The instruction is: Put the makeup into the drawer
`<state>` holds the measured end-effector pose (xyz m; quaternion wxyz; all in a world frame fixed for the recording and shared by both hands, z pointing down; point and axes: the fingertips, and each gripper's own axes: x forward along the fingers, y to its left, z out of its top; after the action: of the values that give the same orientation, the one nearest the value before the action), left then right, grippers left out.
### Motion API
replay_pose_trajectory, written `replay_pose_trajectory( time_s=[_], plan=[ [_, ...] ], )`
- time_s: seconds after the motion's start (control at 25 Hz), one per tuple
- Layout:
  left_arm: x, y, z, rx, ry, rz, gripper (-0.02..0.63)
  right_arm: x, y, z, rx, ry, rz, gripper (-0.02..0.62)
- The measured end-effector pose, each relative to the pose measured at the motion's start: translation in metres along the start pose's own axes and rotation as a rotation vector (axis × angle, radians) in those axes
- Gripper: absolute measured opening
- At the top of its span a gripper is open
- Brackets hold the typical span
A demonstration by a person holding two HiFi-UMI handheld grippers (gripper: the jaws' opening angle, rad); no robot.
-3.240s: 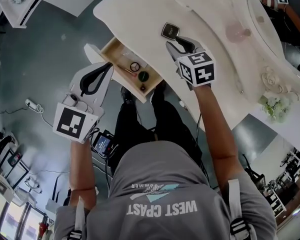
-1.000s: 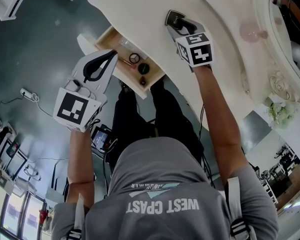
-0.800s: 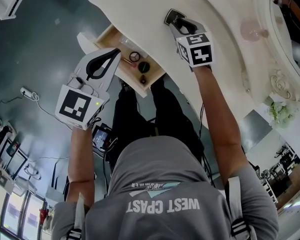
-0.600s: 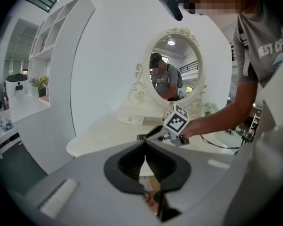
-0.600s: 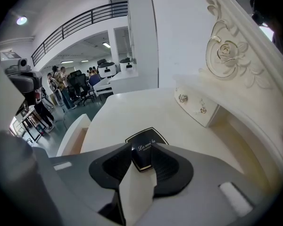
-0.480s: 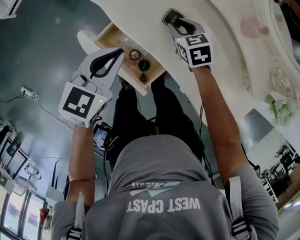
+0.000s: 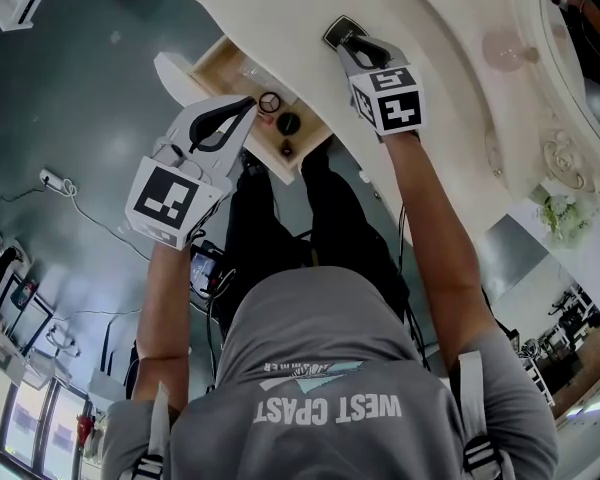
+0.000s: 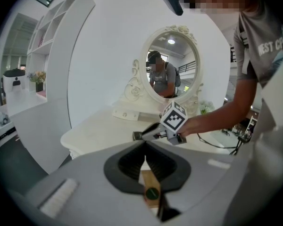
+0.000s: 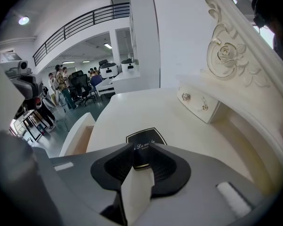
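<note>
A black square compact (image 7: 337,31) lies on the white vanity table (image 7: 280,8). My right gripper (image 7: 352,44) points down at it, and its jaws are closing with the compact's near end (image 9: 142,147) between them; I see no pad pressing on it. The wooden drawer (image 7: 223,64) stands pulled out at the table's left. It holds a ring-shaped item (image 7: 270,101), a dark round pot (image 7: 288,123) and a small dark piece (image 7: 285,149). My left gripper (image 7: 250,103) hovers over the drawer's near part, shut and empty. Below its tips (image 8: 144,147) shows the green pot (image 8: 152,192).
An oval mirror (image 8: 172,65) in an ornate white frame stands at the table's back. A small white stand with earrings (image 9: 198,105) sits near it. A pink object (image 7: 505,53) and flowers (image 7: 558,213) lie to the right. My legs are below the drawer.
My left gripper has moved up and right, from beside the drawer to over it. The right gripper stays at the compact, its jaws narrower than before.
</note>
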<state>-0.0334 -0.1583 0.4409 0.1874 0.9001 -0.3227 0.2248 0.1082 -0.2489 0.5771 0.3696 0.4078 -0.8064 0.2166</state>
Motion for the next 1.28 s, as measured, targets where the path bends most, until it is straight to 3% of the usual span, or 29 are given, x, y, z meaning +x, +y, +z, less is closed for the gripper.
replay_pose_trajectory(
  time_s=[0.64, 1.08, 1.28],
  plan=[
    [-0.004, -0.012, -0.011, -0.007, 0.017, -0.007, 0.003, -0.007, 0.011, -0.008, 0.036, -0.013, 0.039, 0.132],
    [0.006, -0.005, -0.010, -0.014, 0.021, -0.013, 0.003, -0.006, 0.005, -0.009, 0.031, -0.014, 0.020, 0.086],
    [0.010, 0.001, -0.008, -0.013, 0.019, -0.021, 0.003, -0.006, 0.008, -0.007, 0.018, -0.034, 0.032, 0.132]
  ],
)
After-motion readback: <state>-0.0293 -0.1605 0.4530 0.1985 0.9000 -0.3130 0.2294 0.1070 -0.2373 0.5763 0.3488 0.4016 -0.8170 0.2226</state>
